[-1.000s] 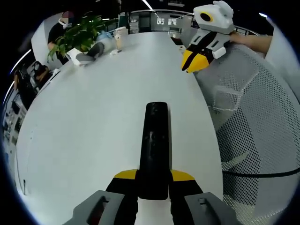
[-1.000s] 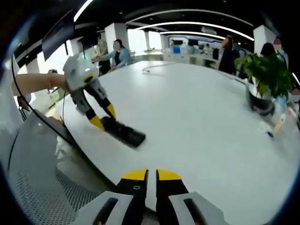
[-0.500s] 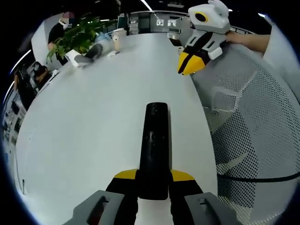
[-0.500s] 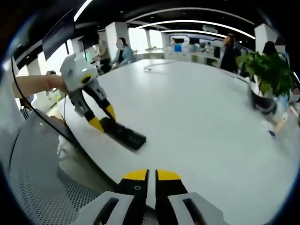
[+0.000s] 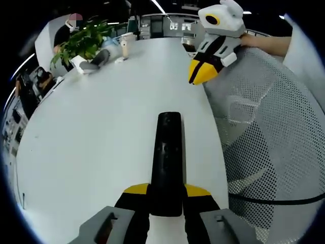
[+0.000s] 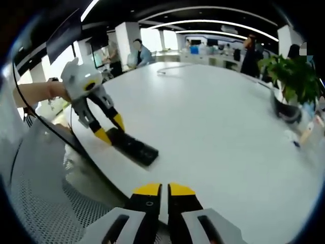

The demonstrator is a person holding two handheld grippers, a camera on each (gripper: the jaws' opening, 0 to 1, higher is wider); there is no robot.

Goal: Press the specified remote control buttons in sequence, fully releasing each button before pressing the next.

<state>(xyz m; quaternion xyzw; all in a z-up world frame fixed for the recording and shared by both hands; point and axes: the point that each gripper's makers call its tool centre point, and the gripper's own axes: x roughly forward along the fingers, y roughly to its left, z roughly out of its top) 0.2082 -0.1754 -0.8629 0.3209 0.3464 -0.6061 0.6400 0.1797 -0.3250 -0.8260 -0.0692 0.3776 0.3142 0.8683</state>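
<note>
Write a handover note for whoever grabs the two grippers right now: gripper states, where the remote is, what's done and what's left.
Left gripper: shut on the black remote, holding its near end; the remote lies flat on the white table, close to the edge by the mesh chair.
Right gripper: shut, empty, in the air over that table edge, off the remote.
Done: remote steadied and in sight in both views.
Left: I can't tell from the pictures whether any button has been pressed. Bring the right tip down to the buttons, releasing fully between presses.
</note>
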